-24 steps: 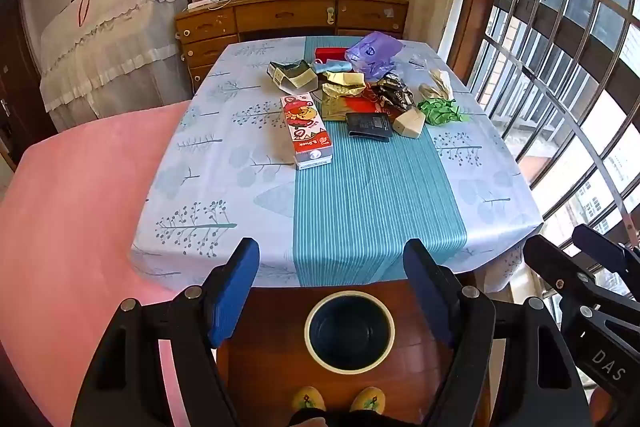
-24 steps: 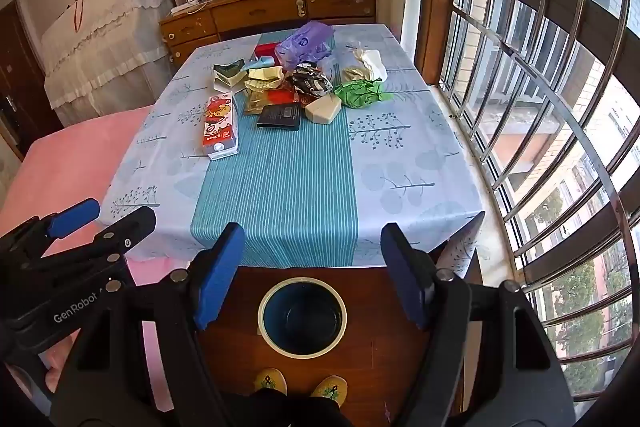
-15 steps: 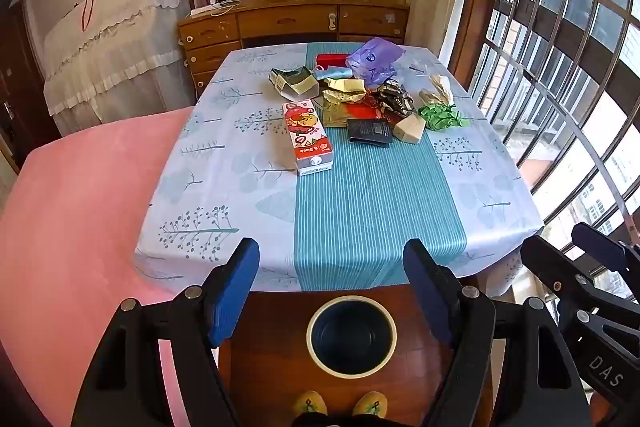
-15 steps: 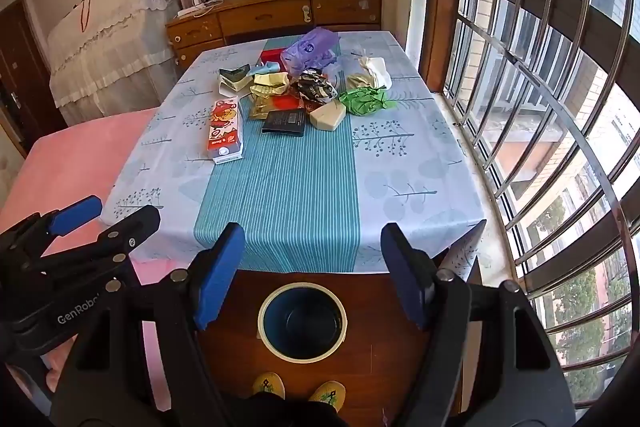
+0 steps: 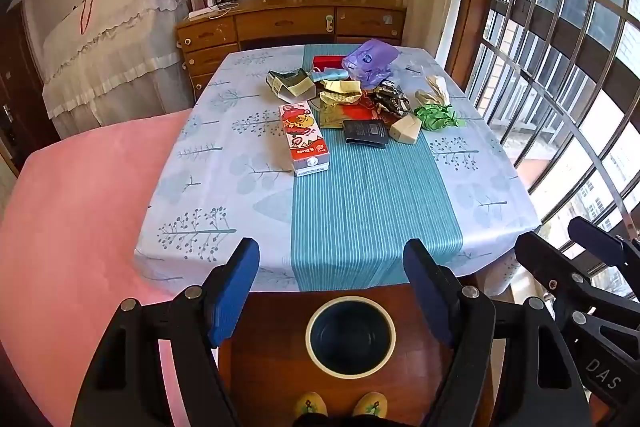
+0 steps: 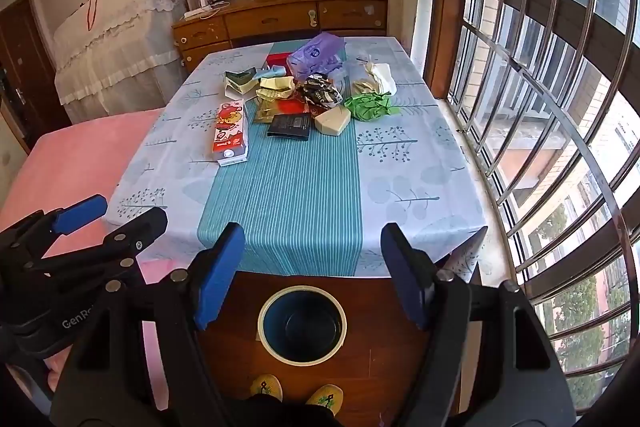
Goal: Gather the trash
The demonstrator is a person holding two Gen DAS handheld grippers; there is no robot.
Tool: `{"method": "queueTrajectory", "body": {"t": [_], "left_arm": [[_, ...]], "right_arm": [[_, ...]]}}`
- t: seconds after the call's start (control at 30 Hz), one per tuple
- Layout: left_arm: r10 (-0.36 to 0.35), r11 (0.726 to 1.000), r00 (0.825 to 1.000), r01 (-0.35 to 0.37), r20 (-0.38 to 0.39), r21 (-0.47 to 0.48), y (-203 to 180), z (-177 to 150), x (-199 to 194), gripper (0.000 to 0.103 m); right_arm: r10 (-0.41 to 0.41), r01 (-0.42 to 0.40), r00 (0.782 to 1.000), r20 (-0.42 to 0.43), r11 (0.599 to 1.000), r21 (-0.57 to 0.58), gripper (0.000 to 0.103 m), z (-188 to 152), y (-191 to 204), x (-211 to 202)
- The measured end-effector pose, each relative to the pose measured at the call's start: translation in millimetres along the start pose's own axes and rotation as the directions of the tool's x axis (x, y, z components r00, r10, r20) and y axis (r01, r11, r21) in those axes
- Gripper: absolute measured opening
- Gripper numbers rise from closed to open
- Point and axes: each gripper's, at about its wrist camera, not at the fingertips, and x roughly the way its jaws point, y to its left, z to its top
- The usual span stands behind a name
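Note:
A heap of trash lies at the far half of the table (image 5: 360,211): a red carton (image 5: 304,139) (image 6: 230,137), a black packet (image 5: 366,133) (image 6: 290,126), a beige box (image 5: 406,129) (image 6: 333,119), green crumpled paper (image 5: 438,117) (image 6: 370,107), a purple bag (image 5: 370,61) (image 6: 316,53) and gold wrappers (image 5: 340,95). A round dark bin (image 5: 351,335) (image 6: 302,323) stands on the floor below the table's near edge. My left gripper (image 5: 332,291) and right gripper (image 6: 312,275) hover open above the bin, side by side, with nothing between their fingers.
A pink-covered surface (image 5: 68,227) borders the table on the left. A barred window (image 6: 560,107) runs along the right. A wooden dresser (image 5: 288,23) and a cloth-draped piece (image 5: 108,47) stand behind. A person's yellow slippers (image 6: 296,393) show at the bottom edge.
Both views have drawn back and tilted up slightly, so the table and bin sit a little lower in frame. Both grippers stay open and nothing on the table has moved.

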Motion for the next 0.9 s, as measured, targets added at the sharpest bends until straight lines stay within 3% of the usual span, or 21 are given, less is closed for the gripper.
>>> {"method": "queueTrajectory", "body": {"t": [0.9], "left_arm": [[-0.006, 1.0, 1.0, 0.006, 0.007, 0.008, -0.1, -4.2, -7.3, 0.076]], "right_arm": [[0.008, -0.008, 1.0, 0.008, 1.0, -0.021, 0.068, -1.0, 10.8, -3.2]]}}
